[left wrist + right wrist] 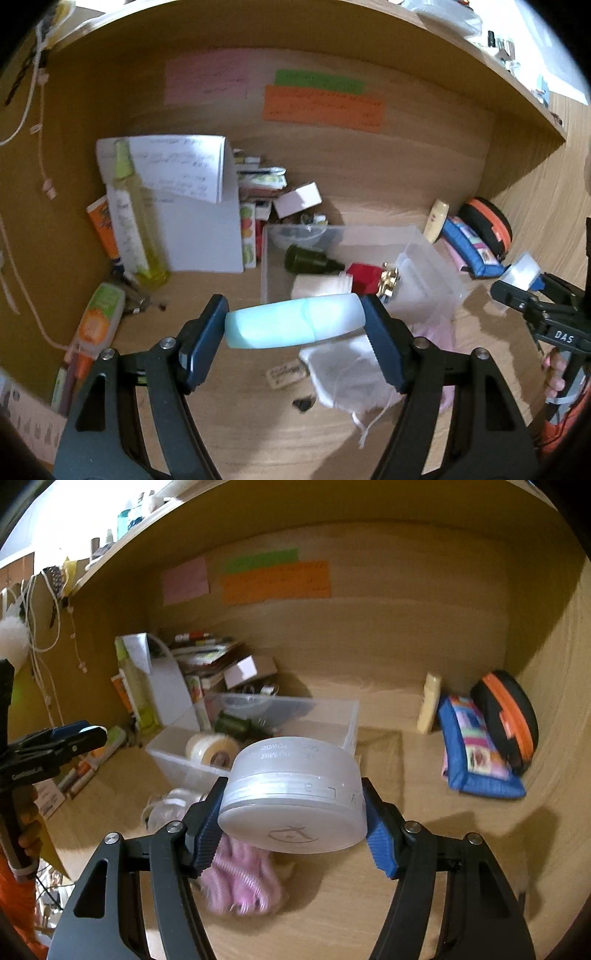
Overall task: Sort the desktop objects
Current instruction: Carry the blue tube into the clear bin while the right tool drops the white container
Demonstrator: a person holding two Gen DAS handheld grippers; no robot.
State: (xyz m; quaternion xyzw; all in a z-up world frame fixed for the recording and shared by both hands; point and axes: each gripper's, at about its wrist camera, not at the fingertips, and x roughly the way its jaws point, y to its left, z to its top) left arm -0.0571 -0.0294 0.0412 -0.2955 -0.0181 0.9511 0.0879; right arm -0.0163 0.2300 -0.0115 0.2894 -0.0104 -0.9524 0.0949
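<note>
My left gripper (295, 325) is shut on a pale blue bottle (291, 323) held crosswise between its blue pads, above the wooden desk. My right gripper (291, 812) is shut on a round frosted white jar (295, 797), lifted over a pink fuzzy item (243, 878). Behind both stands a clear plastic bin (424, 258) holding a dark green bottle (310, 260), a red bottle with a gold cap (369, 278) and a white tape roll (212, 751). The right gripper also shows at the right edge of the left wrist view (524, 284).
A white drawstring pouch (347, 373) lies on the desk near me. A yellow spray bottle (133, 218), papers and small boxes crowd the back left. A blue pouch (476, 753), an orange-black case (509, 716) and a cream tube (428, 701) sit at the right wall. Shelf overhead.
</note>
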